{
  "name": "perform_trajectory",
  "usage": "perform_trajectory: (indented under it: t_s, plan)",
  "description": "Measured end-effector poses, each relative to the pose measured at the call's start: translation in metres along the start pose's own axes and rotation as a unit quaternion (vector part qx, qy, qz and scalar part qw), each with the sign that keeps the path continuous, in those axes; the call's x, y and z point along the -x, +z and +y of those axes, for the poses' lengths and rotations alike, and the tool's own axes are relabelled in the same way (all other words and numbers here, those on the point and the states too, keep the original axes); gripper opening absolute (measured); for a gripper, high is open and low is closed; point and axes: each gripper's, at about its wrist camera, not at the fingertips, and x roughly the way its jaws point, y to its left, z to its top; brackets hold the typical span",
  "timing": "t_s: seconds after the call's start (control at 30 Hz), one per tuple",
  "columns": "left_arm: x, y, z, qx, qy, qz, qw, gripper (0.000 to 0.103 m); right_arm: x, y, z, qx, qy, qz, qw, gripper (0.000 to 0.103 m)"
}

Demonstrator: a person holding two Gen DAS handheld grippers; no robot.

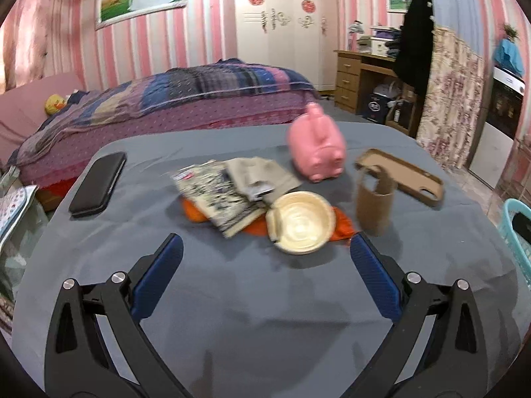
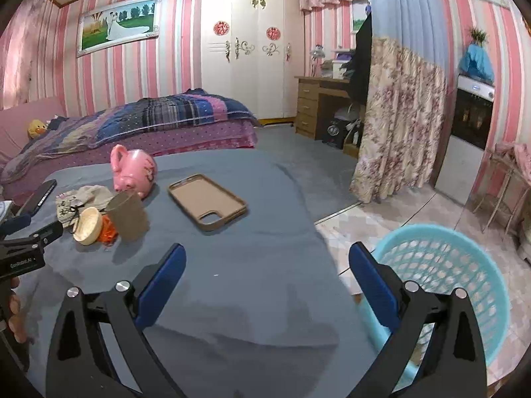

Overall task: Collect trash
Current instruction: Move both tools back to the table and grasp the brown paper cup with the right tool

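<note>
On the grey-clothed table (image 1: 249, 298) lies a heap of trash: a cream paper bowl (image 1: 303, 222), crumpled printed wrappers (image 1: 225, 192), an orange scrap (image 1: 343, 224) and an upright cardboard tube (image 1: 375, 205). My left gripper (image 1: 265, 258) is open, just short of the bowl, with nothing between its fingers. My right gripper (image 2: 267, 265) is also open and empty over the table's right part (image 2: 249, 282). From the right wrist view the bowl (image 2: 88, 225), the tube (image 2: 129, 215) and the orange scrap (image 2: 108, 230) sit far left. A turquoise mesh basket (image 2: 448, 282) stands on the floor at the right.
A pink piggy bank (image 1: 317, 146), a brown phone case (image 1: 401, 175) and a black phone (image 1: 99, 184) also lie on the table. A bed (image 1: 149, 106) stands behind it, a desk (image 1: 361, 76) and a floral curtain (image 2: 398, 119) to the right. The basket's rim (image 1: 517, 242) shows at the left view's edge.
</note>
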Motion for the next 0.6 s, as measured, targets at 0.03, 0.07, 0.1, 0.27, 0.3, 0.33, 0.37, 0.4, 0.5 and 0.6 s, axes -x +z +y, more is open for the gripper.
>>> perform_trajectory:
  t_s: [0.03,0.07,0.1,0.27,0.3,0.33,0.37,0.4,0.5,0.6]
  plan:
    - [-0.001,0.0,0.005,0.004,0.003,0.001,1.0,0.097,-0.002,-0.001,0.004,0.004,0.0,0.003,1.0,0.096]
    - [-0.003,-0.001,0.011,0.007,0.006,0.004,1.0,0.097,-0.006,-0.003,0.01,0.009,0.0,0.006,1.0,0.096]
    - [-0.005,-0.001,0.016,0.008,0.008,0.007,0.9999,0.097,-0.008,-0.004,0.014,0.014,0.001,0.009,1.0,0.096]
    - [-0.011,-0.004,0.033,0.016,0.016,0.016,0.9996,0.097,-0.018,-0.009,0.027,0.027,0.006,0.022,0.999,0.096]
    - [-0.014,-0.004,0.037,0.019,0.017,0.021,0.9995,0.097,-0.02,-0.01,0.03,0.029,0.008,0.025,0.999,0.096]
    - [-0.017,-0.005,0.041,0.022,0.018,0.025,0.9993,0.097,-0.022,-0.01,0.033,0.031,0.01,0.029,0.999,0.096]
    - [-0.019,-0.005,0.045,0.025,0.018,0.026,0.9992,0.097,-0.024,-0.011,0.036,0.033,0.012,0.033,0.999,0.096]
    - [-0.021,-0.004,0.049,0.03,0.02,0.028,0.999,0.097,-0.024,-0.011,0.036,0.034,0.013,0.034,0.999,0.096]
    - [-0.026,-0.001,0.056,0.032,0.028,0.031,0.9986,0.097,-0.029,-0.009,0.04,0.034,0.019,0.039,0.998,0.096]
    - [-0.029,0.003,0.064,0.033,0.032,0.032,0.9984,0.097,-0.034,-0.008,0.048,0.039,0.025,0.041,0.998,0.096]
